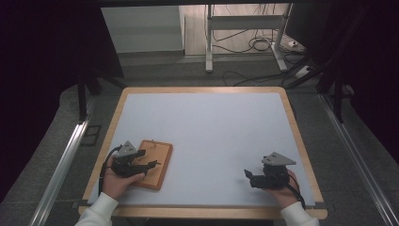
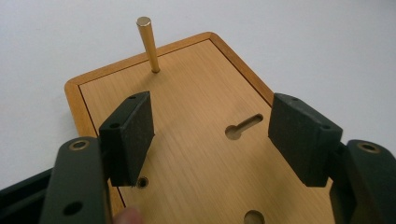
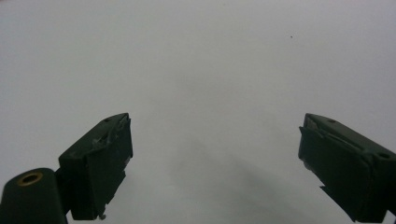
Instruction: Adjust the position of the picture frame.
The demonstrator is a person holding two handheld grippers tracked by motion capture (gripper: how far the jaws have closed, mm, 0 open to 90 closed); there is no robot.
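Observation:
A small wooden board [image 1: 155,162] lies flat on the white tabletop at the front left. In the left gripper view the board [image 2: 201,135] has a brass peg [image 2: 148,44] standing upright near its far corner, a keyhole slot [image 2: 243,126] and a few round holes. My left gripper [image 1: 153,165] hovers over the board, open, with nothing between its pads [image 2: 140,135]. My right gripper [image 1: 248,175] rests at the front right over bare table, its jaws wide apart and empty [image 3: 212,163].
The white tabletop [image 1: 211,127] has a wooden rim. Beyond the far edge stand a metal frame's legs [image 1: 209,42] with loose cables on the floor. A metal rail [image 1: 61,165] runs along the table's left side.

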